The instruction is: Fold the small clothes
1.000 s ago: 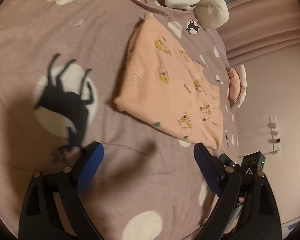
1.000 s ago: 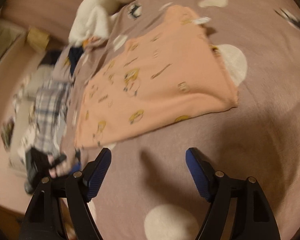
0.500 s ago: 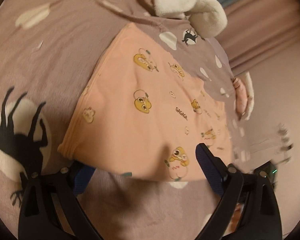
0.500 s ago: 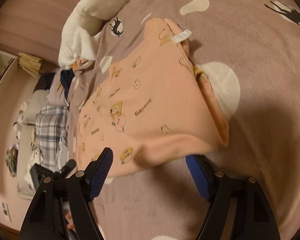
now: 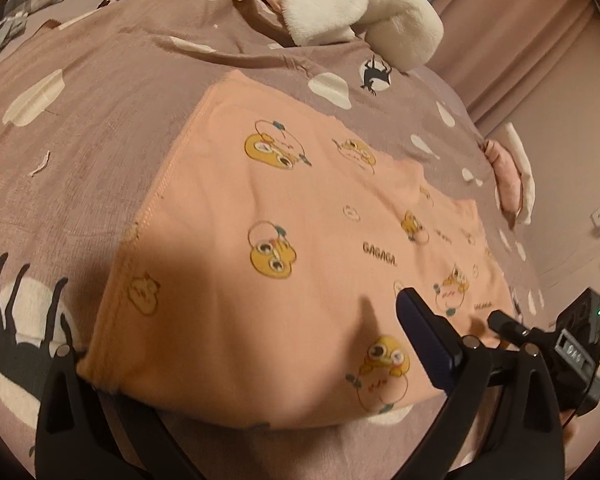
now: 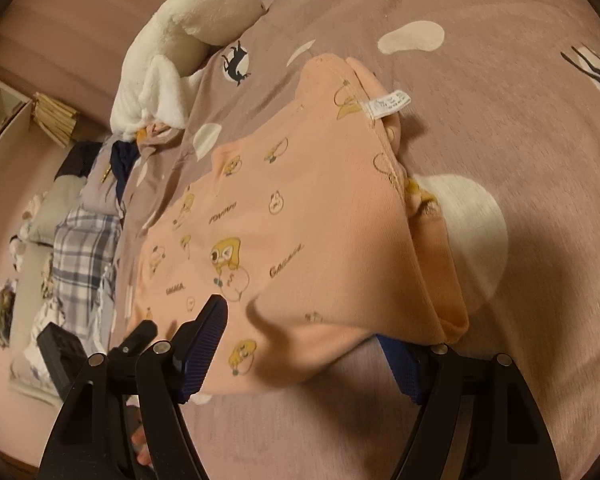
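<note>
Mauve bedding (image 5: 100, 128) printed with cream blobs and black cat silhouettes covered the bed, and a peach garment (image 5: 284, 248) patterned with yellow cartoon faces and the word GAGAGA was spread flat on it. Beyond the garment's far edge a white fluffy blanket (image 5: 340, 12) was heaped, and a small pink and white cloth (image 5: 512, 184) was seen at the bed's edge to the garment's right. A pinkish curtain (image 5: 520, 32) hung behind the blanket.

In the left wrist view the left gripper (image 5: 256, 344) was held low at the garment's near edge with its jaws spread wide. One dark blue pad (image 5: 424, 340) lay above the fabric, while the other finger was hidden under the near left corner of the garment; nothing was pinched between them.

In the right wrist view the right gripper (image 6: 300, 344) was likewise held wide open at the garment's near hem. Its left pad (image 6: 204, 340) was seen over the cloth, and its right pad (image 6: 400, 368) was partly tucked beneath the folded corner. A white care label (image 6: 388, 105) stuck out from the garment's far edge. Beside the bed, off to the garment's left, a plaid cloth (image 6: 80, 256) and other heaped items were visible. The other gripper's black body (image 6: 60, 352) was seen just past the garment's left end.
</note>
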Demonstrator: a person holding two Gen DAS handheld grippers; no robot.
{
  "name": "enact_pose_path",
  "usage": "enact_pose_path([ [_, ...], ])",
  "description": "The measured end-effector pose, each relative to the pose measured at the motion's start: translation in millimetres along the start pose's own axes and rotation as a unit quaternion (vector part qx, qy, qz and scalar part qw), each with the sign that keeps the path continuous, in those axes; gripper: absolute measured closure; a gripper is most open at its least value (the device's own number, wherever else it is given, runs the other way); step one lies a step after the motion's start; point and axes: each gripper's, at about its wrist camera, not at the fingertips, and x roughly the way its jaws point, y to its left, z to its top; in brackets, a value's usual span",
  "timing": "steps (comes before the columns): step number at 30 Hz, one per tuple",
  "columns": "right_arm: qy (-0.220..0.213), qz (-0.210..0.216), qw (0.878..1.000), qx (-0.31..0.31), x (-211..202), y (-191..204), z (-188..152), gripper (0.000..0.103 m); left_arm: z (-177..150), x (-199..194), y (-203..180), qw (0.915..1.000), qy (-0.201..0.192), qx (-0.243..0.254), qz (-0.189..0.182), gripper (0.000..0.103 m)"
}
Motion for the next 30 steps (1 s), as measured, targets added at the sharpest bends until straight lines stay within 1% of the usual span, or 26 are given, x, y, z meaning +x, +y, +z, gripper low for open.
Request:
enact_pose_path([
  [1, -0.004, -0.006, 1.0, -0.007, 1.2, 1.7, -0.1, 0.028, -0.5, -1.2, 0.9, 1.0, -0.004, 0.0, -0.001, 0.006],
  [2, -0.007, -0.013, 1.0, -0.014, 1.6, 3.4, -0.9, 0.029, -1.6, -2.5, -0.3, 0.9999, -0.008, 0.006, 0.007, 0.011],
  [3, -0.011, -0.024, 0.999, -0.026, 2.0, 5.9, -1.8, 0.034, -1.9, -3.0, -1.1, 0.9997, -0.011, 0.01, 0.017, 0.023],
  [4, -0.017, -0.043, 0.998, -0.041, 2.5, 8.7, -2.5, 0.046, -2.3, -3.2, -2.0, 0.9988, -0.016, 0.017, 0.043, 0.035],
  [5, -0.022, -0.066, 0.996, -0.057, 3.1, 11.4, -3.0, 0.054, -1.8, -2.1, -2.6, 0.9974, -0.019, 0.02, 0.066, 0.052],
  [6, -0.028, -0.092, 0.993, -0.074, 4.4, 14.0, -3.9, 0.07, -0.8, -0.8, -1.5, 0.9961, -0.022, 0.02, 0.083, 0.062],
  [7, -0.031, -0.108, 0.989, -0.091, 6.3, 16.3, -5.1, 0.077, 0.4, -0.9, 1.4, 0.9963, -0.022, 0.015, 0.082, 0.065],
  [8, -0.033, -0.116, 0.987, -0.102, 7.0, 17.9, -6.1, 0.08, 1.3, -1.8, 4.2, 0.9968, -0.021, 0.01, 0.077, 0.071],
  [9, -0.039, -0.126, 0.985, -0.113, 7.1, 20.8, -8.2, 0.086, 2.6, -3.0, 6.9, 0.9974, -0.019, 0.004, 0.07, 0.08],
  [10, -0.041, -0.126, 0.984, -0.115, 6.4, 20.6, -8.6, 0.09, 3.6, -4.4, 9.0, 0.998, -0.016, -0.002, 0.061, 0.084],
  [11, -0.045, -0.125, 0.984, -0.116, 5.6, 21.7, -9.8, 0.091, 4.6, -6.5, 11.1, 0.9987, -0.011, -0.009, 0.049, 0.091],
  [14, -0.054, -0.117, 0.985, -0.118, 0.1, 20.1, -10.2, 0.092, 6.4, -11.6, 12.0, 0.999, -0.005, -0.024, 0.039, 0.095],
  [16, -0.057, -0.099, 0.987, -0.111, -4.8, 16.4, -8.9, 0.093, 6.7, -15.9, 12.4, 0.9989, -0.007, -0.035, 0.032, 0.096],
  [18, -0.062, -0.085, 0.988, -0.112, -10.1, 14.4, -9.6, 0.093, 4.7, -22.8, 7.8, 0.9989, -0.013, -0.028, 0.037, 0.097],
  [21, -0.066, -0.074, 0.988, -0.122, -18.1, 18.1, -15.1, 0.094, 2.3, -34.4, -1.7, 0.9985, -0.022, -0.015, 0.048, 0.098],
  [23, -0.07, -0.075, 0.986, -0.133, -18.8, 23.9, -16.7, 0.094, 1.9, -38.8, -4.7, 0.9985, -0.022, -0.012, 0.049, 0.098],
  [28, -0.074, -0.059, 0.988, -0.124, -21.6, 25.2, -18.4, 0.095, 2.0, -48.9, -5.9, 0.9984, -0.028, -0.015, 0.047, 0.099],
  [30, -0.073, -0.067, 0.986, -0.135, -20.6, 29.3, -20.4, 0.095, 2.5, -45.5, -4.3, 0.9985, -0.02, -0.012, 0.05, 0.099],
])
